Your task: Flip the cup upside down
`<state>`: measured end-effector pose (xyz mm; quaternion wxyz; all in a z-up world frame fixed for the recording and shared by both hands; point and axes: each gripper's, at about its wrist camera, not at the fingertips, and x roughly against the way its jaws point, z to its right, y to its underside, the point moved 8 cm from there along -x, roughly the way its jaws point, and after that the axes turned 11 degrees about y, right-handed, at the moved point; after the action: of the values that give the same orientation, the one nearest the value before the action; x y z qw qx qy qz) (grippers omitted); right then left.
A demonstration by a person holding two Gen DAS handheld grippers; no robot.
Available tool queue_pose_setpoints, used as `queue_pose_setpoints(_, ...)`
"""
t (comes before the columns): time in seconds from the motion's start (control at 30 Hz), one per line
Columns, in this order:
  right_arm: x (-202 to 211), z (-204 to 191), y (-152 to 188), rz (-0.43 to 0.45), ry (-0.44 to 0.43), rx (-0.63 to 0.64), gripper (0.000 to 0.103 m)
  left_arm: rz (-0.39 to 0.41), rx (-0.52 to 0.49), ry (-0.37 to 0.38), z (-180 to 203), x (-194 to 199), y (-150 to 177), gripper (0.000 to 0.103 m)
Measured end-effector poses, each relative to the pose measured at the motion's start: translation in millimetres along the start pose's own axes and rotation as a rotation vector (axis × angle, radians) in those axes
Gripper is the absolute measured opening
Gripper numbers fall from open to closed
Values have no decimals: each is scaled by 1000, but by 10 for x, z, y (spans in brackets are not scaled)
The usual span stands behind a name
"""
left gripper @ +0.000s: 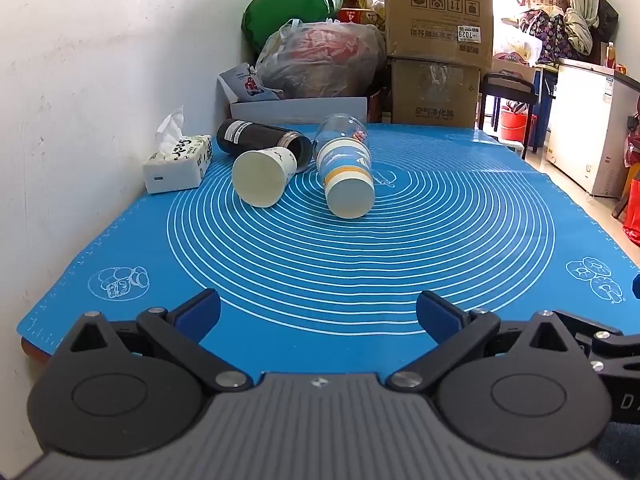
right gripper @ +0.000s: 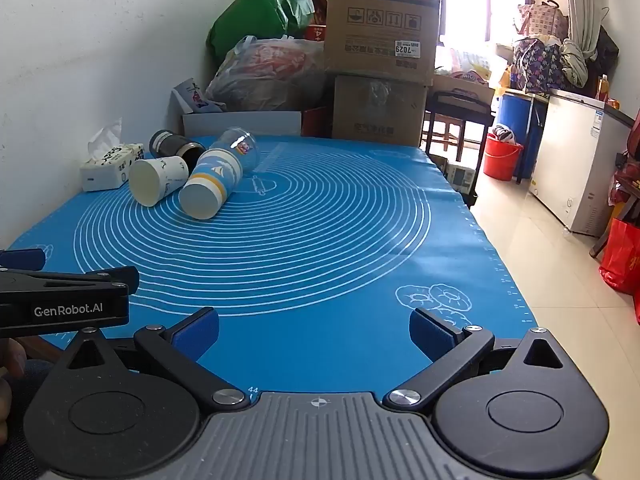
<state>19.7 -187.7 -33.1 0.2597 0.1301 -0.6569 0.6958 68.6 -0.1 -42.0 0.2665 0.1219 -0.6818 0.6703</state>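
Observation:
Several cups lie on their sides at the far left of the blue mat (left gripper: pixel 320 264). A white paper cup (left gripper: pixel 262 178) points its base toward me; it also shows in the right wrist view (right gripper: pixel 156 180). A blue, white and yellow paper cup (left gripper: pixel 348 180) lies beside it (right gripper: pixel 210 188), with a clear plastic cup (left gripper: pixel 344 128) behind it (right gripper: pixel 240 144). A black tumbler (left gripper: pixel 260 140) lies behind the white cup (right gripper: pixel 176 146). My left gripper (left gripper: pixel 318 316) is open and empty over the mat's near edge. My right gripper (right gripper: pixel 314 332) is open and empty, right of the left one.
A tissue pack (left gripper: pixel 178 160) sits by the white wall at the left. Cardboard boxes (left gripper: pixel 438 40) and full bags (left gripper: pixel 320 60) stand behind the table. The table's right edge drops to a tiled floor (right gripper: pixel 540 264) with a red bucket (right gripper: pixel 502 156) and a white freezer (right gripper: pixel 576 160).

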Motion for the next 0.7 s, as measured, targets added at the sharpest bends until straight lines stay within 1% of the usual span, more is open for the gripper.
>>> queue_pose_setpoints(0.7,0,-9,-11,1,0,2,103,10,-5,-2,22,12,-9,103)
